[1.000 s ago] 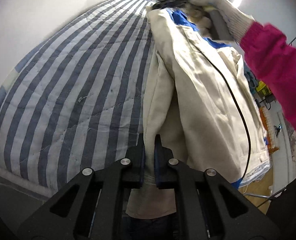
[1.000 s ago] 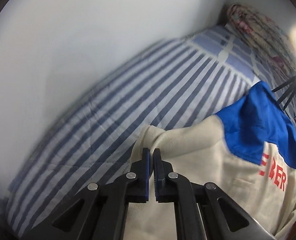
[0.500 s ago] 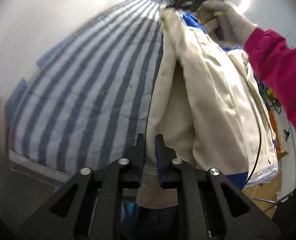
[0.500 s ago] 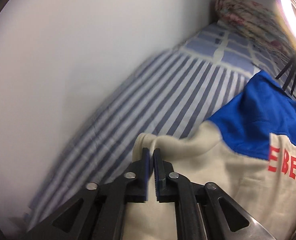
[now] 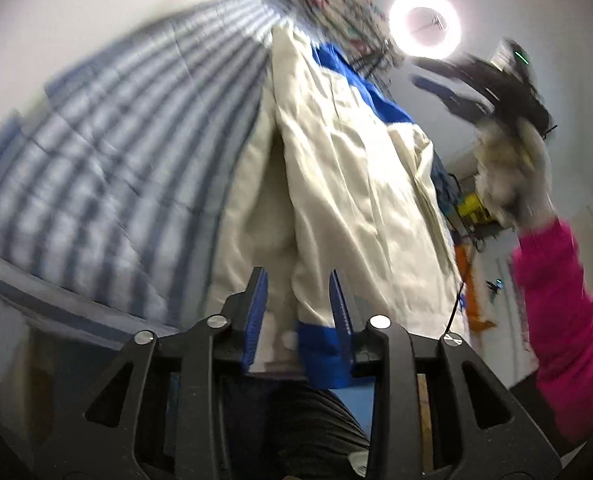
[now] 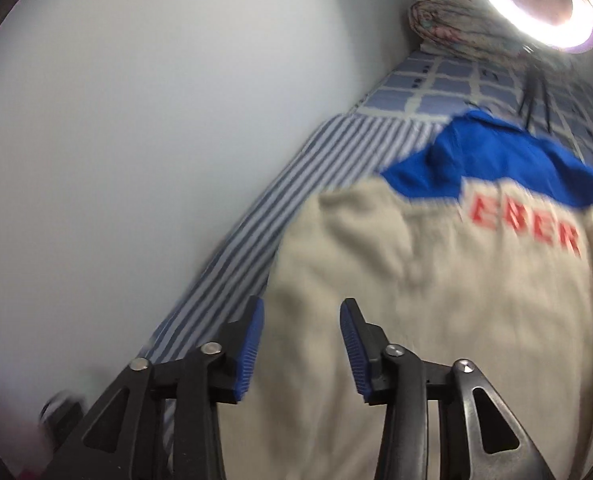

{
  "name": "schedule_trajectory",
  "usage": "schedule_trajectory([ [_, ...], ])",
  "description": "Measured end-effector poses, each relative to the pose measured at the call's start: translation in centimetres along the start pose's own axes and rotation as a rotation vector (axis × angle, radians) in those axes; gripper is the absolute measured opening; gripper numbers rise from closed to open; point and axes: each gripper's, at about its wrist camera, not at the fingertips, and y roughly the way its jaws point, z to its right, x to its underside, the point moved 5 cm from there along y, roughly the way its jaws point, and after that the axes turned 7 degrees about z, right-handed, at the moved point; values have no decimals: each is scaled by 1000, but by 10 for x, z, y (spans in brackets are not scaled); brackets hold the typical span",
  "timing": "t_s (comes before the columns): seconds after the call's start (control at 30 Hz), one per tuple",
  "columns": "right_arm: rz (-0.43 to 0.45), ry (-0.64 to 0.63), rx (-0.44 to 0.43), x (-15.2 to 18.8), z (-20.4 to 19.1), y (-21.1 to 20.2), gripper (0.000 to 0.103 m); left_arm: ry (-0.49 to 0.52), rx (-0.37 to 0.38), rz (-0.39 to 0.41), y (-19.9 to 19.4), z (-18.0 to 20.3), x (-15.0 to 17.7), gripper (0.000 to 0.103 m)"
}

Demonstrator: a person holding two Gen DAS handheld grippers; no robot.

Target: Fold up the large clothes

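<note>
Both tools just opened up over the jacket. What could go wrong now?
1. The jacket lies partly off the striped bed at the near edge, so it might slide down.
2. The left tool is open with the blue hem between its fingers; moving off could snag it and spoil the fold.
3. The right tool is blurred and moving fast near a ring light.
</note>
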Motion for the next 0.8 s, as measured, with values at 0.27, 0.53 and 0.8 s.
schedule_trajectory([
  [0.27,-89,125,-69,152,20,-46,53,-72,37,-74,31,1,8,32],
  [0.53,-198,171,-179,241,-10,5,47,-17,3,-105,54,23,16,5],
  [0.8,-83,214,-342,208,-52,-31,10,-11,-46,-19,4,37,-14,4],
])
